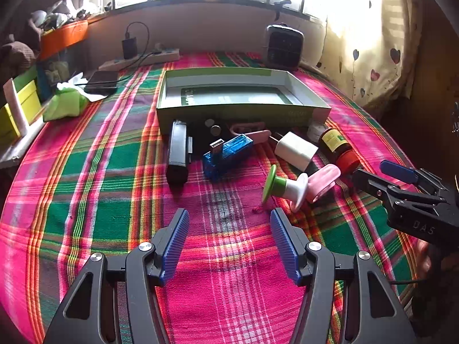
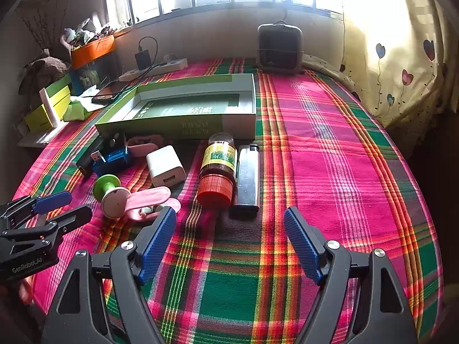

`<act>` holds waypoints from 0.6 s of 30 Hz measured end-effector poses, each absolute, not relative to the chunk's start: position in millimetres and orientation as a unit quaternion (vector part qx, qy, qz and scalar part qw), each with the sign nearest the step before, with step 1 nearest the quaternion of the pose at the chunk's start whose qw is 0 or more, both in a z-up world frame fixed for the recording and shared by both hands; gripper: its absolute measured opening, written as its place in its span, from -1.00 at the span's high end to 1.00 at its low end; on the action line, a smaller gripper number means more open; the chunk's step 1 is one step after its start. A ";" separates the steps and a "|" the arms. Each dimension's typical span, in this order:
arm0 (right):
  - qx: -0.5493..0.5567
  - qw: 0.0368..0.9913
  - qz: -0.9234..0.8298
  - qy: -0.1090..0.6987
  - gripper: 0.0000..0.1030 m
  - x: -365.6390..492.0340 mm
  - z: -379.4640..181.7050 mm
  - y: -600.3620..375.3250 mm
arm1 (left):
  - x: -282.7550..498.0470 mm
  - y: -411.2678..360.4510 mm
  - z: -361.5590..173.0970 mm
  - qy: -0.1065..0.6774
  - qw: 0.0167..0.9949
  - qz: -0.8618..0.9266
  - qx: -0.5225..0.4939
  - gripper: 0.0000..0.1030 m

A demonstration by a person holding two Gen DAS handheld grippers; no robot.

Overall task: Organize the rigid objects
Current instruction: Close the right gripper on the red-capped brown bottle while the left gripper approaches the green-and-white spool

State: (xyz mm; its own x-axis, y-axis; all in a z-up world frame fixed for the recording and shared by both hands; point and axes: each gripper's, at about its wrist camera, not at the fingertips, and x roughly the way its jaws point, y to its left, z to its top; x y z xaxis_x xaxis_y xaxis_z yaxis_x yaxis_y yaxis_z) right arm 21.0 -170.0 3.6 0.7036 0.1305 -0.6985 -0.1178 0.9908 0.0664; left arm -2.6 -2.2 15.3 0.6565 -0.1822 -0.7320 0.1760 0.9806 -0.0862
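An open green box (image 1: pixel 241 111) (image 2: pixel 160 127) lies on the plaid cloth. In front of it lie a black stapler (image 1: pixel 177 150), a blue USB device (image 1: pixel 228 154) (image 2: pixel 113 159), a white charger (image 1: pixel 295 150) (image 2: pixel 165 165), a brown bottle with a red cap (image 1: pixel 338 147) (image 2: pixel 217 169), a silver lighter (image 2: pixel 247 179), a green and white spool (image 1: pixel 282 187) (image 2: pixel 110 193) and a pink clip (image 1: pixel 324 182) (image 2: pixel 152 200). My left gripper (image 1: pixel 229 218) is open and empty, short of the spool. My right gripper (image 2: pixel 229 216) is open and empty, just short of the bottle and lighter.
A small black fan heater (image 1: pixel 284 46) (image 2: pixel 279 48) stands at the back. A power strip (image 1: pixel 140 60) (image 2: pixel 155 68), a phone (image 1: pixel 101 81) and green boxes (image 1: pixel 20 109) line the left side. A curtain (image 2: pixel 401 51) hangs at the right.
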 end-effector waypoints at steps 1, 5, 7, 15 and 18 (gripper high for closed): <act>0.009 0.924 0.066 0.377 -0.51 22.3 5.1 -170.8 | -3.1 -3.3 17.6 0.400 0.910 -0.108 -0.006 -0.13; 0.009 0.925 0.057 0.376 -0.51 31.2 8.9 -174.4 | -1.3 -11.9 23.5 0.393 0.909 -0.141 -0.006 -0.13; 0.011 0.924 0.057 0.377 -0.51 36.5 9.8 -175.0 | 1.2 -17.6 23.9 0.394 0.907 -0.149 0.001 -0.13; -0.005 0.919 0.063 0.390 -0.51 55.0 7.9 -171.6 | 16.6 -27.6 21.6 0.407 0.898 -0.166 0.005 -0.13; -0.008 0.915 0.066 0.398 -0.51 60.1 4.9 -169.7 | 21.5 -29.1 18.7 0.413 0.895 -0.167 0.004 -0.13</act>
State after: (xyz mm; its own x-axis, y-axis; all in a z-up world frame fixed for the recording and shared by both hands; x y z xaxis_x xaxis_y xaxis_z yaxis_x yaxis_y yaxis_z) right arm 60.1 -169.7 4.9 0.6750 0.1138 -0.7290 -0.1261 0.9913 0.0380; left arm 21.5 -29.1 18.7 0.6021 -0.2963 -0.7414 0.3023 0.9441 -0.1318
